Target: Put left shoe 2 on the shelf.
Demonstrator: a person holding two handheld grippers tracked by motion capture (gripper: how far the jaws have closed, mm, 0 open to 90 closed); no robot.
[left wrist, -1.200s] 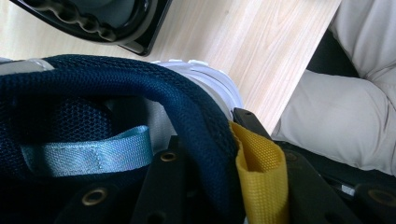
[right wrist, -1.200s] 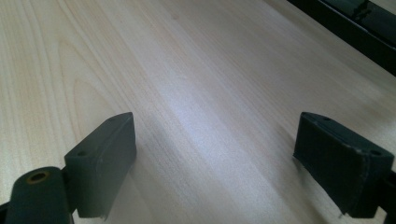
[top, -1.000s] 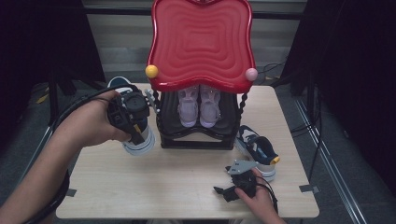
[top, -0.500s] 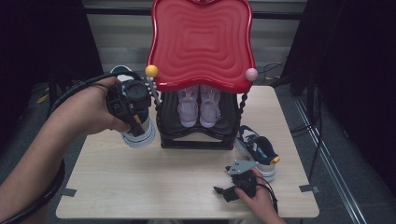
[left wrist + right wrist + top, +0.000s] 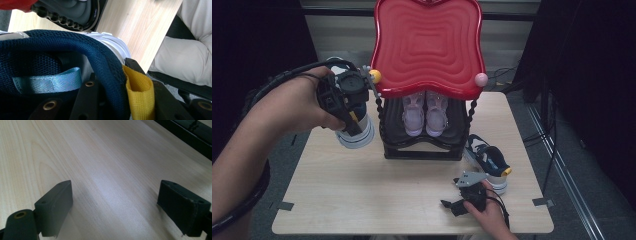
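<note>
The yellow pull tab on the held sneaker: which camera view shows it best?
The left gripper view: the yellow tab is large there, at the sneaker's navy collar, beside the black jaws. In the high view the left gripper covers most of that sneaker, leaving a yellow speck. The right gripper view faces bare table.

The left gripper [image 5: 343,100] is raised at far left, its fingers [image 5: 87,100] clamped shut. The right gripper [image 5: 464,197] rests low at near right, fingers [image 5: 53,205] spread wide.

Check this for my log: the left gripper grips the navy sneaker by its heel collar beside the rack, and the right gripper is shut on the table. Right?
Not quite. The left gripper does grip the navy sneaker by its collar beside the rack, but the right gripper is open, jaws wide apart over the bare table, as the right gripper view shows.
</note>
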